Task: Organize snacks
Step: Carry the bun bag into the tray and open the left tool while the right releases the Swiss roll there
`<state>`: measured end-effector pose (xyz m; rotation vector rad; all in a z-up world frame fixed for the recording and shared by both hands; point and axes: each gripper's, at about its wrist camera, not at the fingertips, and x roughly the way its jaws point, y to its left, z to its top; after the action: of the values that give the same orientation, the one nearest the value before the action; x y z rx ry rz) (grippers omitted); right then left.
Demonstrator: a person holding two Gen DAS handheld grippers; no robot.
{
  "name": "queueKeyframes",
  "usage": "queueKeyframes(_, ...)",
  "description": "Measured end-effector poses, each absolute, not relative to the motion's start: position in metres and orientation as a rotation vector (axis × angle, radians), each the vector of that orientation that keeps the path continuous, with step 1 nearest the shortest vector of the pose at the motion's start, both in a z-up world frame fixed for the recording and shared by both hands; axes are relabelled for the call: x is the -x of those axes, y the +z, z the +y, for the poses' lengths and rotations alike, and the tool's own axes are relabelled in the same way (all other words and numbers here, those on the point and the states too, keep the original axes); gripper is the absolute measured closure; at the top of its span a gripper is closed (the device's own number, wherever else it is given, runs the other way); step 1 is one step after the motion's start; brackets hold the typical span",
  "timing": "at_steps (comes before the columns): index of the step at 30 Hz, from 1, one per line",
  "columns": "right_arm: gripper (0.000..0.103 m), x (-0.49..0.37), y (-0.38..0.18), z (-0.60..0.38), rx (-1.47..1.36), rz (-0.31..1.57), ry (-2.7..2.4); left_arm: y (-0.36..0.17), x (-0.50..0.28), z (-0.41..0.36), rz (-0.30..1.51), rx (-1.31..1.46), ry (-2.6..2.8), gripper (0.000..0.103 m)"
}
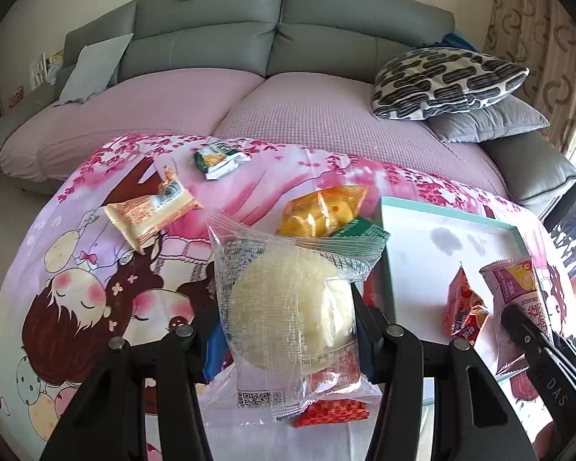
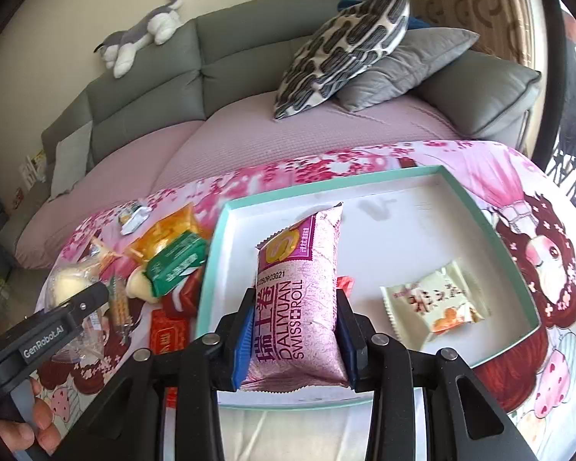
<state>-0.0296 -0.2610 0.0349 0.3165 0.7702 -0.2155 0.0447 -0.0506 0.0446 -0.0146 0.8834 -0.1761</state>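
Left gripper (image 1: 288, 330) has its fingers clenched on a clear-wrapped pale round cake (image 1: 292, 307), held up w/ the wrapper's crimped top fanning out above. Right gripper (image 2: 295, 334) grips a pink Swiss roll pack (image 2: 299, 307) the same way, pads pressing both long sides, pack upright over the near edge of the tray (image 2: 403, 171). Tray is white w/ a teal rim, sits toward the right end of the counter (image 1: 76, 249), which is draped in a pink cartoon cloth. Inside the tray: a pale green snack pack (image 2: 437, 303) near its right wall, plus a red packet (image 1: 464, 303) just beside the Swiss roll. Loose on the cloth left of the tray: an orange bag (image 1: 322, 211) touching a green pack (image 2: 176, 265), a cream-and-orange wafer pack (image 1: 149, 215) further left, a small green-white packet (image 1: 219, 159) near the counter's far edge. Grey sofa (image 1: 272, 27) behind.
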Motion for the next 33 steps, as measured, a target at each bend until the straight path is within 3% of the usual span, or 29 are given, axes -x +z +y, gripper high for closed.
queueKeyframes(12, 0.063, 0.056, 0.033, -0.339, -0.413, 0.726, -0.375, 0.046, -0.037, -0.123, 0.87, -0.098, -0.309, 0.048)
queueKeyframes(33, 0.063, 0.005, 0.008, -0.347, -0.44, 0.751, -0.319, 0.034, -0.092, -0.158, 0.912, -0.111, -0.331, 0.048)
